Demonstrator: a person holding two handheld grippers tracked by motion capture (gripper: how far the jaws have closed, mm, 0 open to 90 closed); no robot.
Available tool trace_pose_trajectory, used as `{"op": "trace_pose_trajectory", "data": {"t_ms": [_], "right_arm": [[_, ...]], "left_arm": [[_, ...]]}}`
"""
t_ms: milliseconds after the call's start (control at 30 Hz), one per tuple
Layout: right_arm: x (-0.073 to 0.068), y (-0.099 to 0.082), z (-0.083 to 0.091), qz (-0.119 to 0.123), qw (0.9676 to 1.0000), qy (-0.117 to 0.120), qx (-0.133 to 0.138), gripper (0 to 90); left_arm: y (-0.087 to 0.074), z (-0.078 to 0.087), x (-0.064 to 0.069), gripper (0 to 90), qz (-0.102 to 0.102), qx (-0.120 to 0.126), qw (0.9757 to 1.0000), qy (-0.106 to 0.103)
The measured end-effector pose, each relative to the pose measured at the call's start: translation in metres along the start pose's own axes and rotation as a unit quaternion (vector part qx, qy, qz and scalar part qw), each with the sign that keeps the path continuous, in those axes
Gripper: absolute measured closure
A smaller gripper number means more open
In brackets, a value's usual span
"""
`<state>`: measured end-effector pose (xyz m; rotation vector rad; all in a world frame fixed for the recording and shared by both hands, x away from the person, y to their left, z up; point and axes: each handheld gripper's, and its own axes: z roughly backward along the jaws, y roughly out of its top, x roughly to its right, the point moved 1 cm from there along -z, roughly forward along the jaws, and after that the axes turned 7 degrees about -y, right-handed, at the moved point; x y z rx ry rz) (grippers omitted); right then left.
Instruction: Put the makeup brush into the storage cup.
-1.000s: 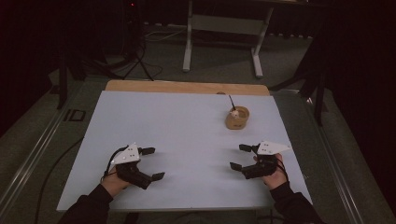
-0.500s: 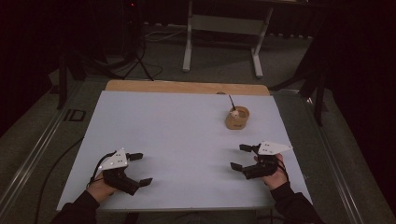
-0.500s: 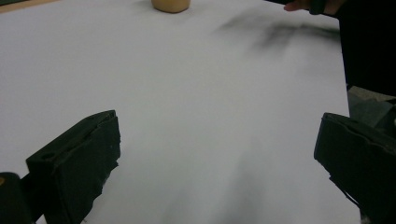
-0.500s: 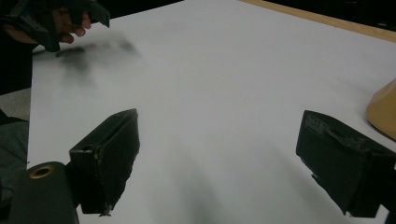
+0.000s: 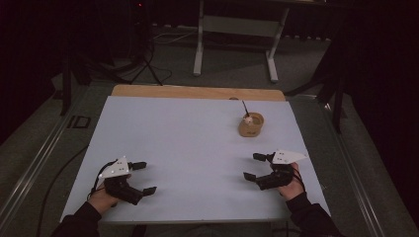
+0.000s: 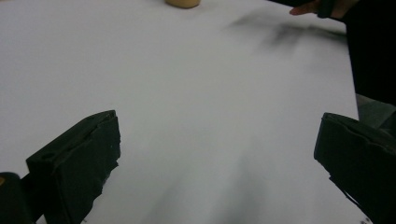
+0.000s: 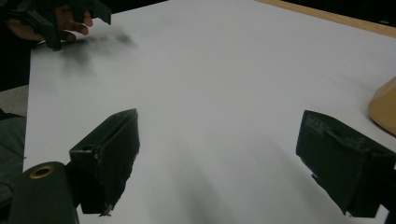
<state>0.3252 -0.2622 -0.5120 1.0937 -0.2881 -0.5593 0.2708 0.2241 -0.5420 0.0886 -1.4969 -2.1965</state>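
Note:
A small wooden bowl (image 5: 251,125) with a thin dark stick and something pale in it stands on the white table (image 5: 197,138), right of centre towards the back. My left gripper (image 5: 146,177) hovers near the front left, open, with nothing between its jaws. My right gripper (image 5: 252,166) is at the front right, open and empty, a short way in front of the bowl. In the left gripper view the gripper (image 6: 219,123) spans bare table, with the bowl (image 6: 183,3) at the top edge. In the right gripper view the gripper (image 7: 219,123) has the bowl (image 7: 385,105) just past its right jaw.
A wooden strip (image 5: 197,92) runs along the table's far edge. Beyond it a grey stand (image 5: 237,29) and cables lie on the dark floor. The other hand and its gripper (image 7: 56,18) appear far off in the right gripper view.
My left gripper has drawn back towards the front left corner of the table. The right gripper has hardly moved. Both stay open.

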Motion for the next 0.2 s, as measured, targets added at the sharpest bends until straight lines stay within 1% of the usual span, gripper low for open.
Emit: {"op": "trace_pose_trajectory", "data": {"t_ms": [67, 200], "right_arm": [[0.0002, 0.0000, 0.0003, -0.003, 1.0000, 0.000, 0.001, 13.2], [-0.0003, 0.0005, 0.0010, -0.003, 1.0000, 0.000, 0.001, 13.2]], "left_arm": [[0.0001, 0.0001, 0.0001, 0.6, -0.002, -0.003, 1.0000, 0.003], [0.0010, 0.0005, 0.0005, 0.6, 0.000, 0.002, 1.0000, 0.005]]}}
